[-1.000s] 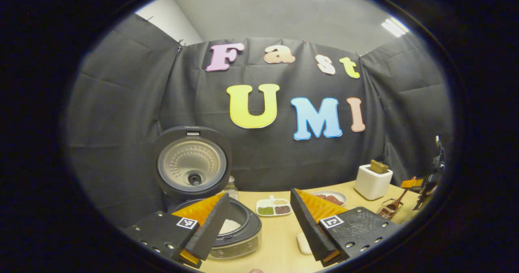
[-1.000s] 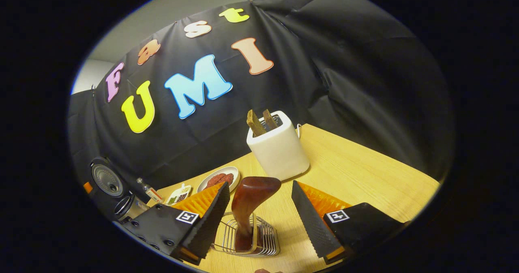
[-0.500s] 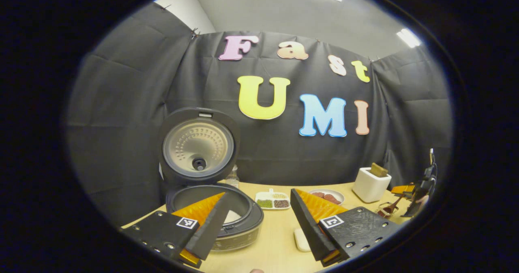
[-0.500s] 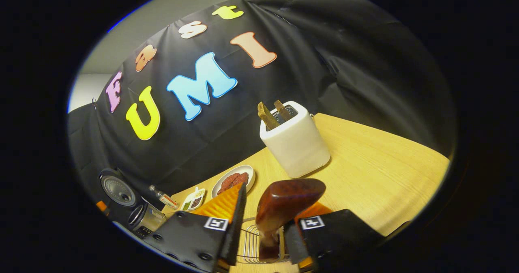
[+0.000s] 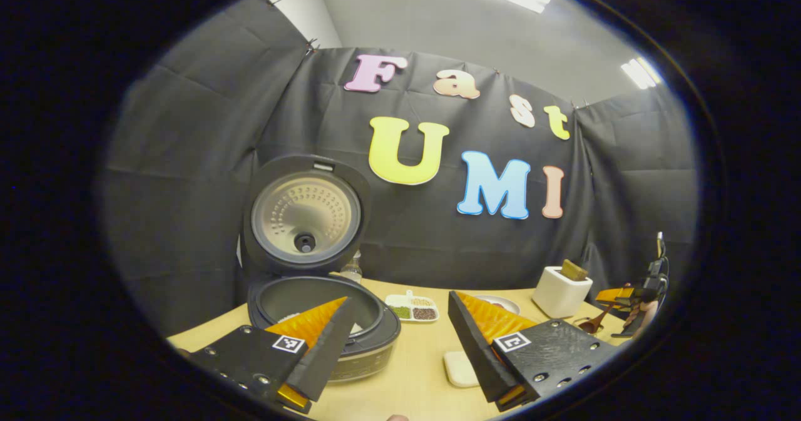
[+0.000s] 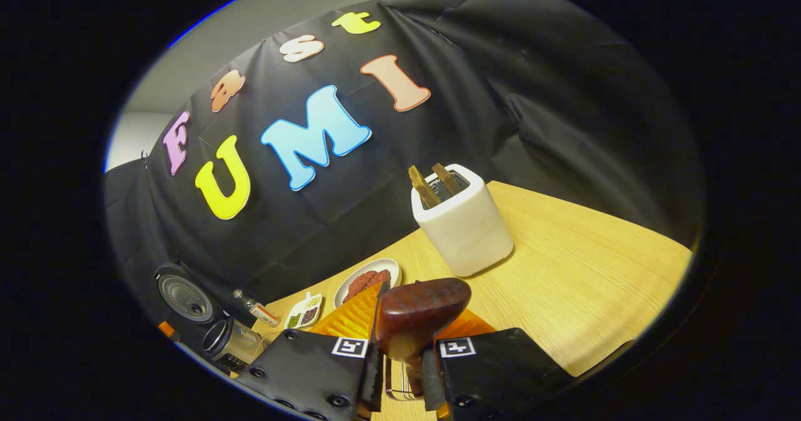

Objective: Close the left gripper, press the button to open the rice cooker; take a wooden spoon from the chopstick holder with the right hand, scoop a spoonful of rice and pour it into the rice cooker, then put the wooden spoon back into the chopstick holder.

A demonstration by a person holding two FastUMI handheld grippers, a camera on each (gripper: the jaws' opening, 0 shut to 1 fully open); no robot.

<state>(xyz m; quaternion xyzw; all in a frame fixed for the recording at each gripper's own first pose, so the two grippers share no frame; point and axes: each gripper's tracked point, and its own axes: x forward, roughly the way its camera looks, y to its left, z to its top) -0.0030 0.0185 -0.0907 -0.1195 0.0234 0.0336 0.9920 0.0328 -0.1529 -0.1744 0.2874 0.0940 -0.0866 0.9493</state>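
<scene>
White toaster with two slices, beside a plate, divided dish and small bottle

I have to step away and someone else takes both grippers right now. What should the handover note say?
Left gripper: open, holding nothing, hovering in front of the rice cooker.
Right gripper: shut on the wooden spoon; the spoon's lower end sits in the wire chopstick holder.
Rice cooker: lid up, pot exposed, something white at the bottom. Sectioned grain dish sits just right of the cooker.
Done: button pressed, cooker open, spoon gripped.
Left: lift the spoon out, scoop rice, pour it into the cooker, return the spoon to the holder.
</scene>
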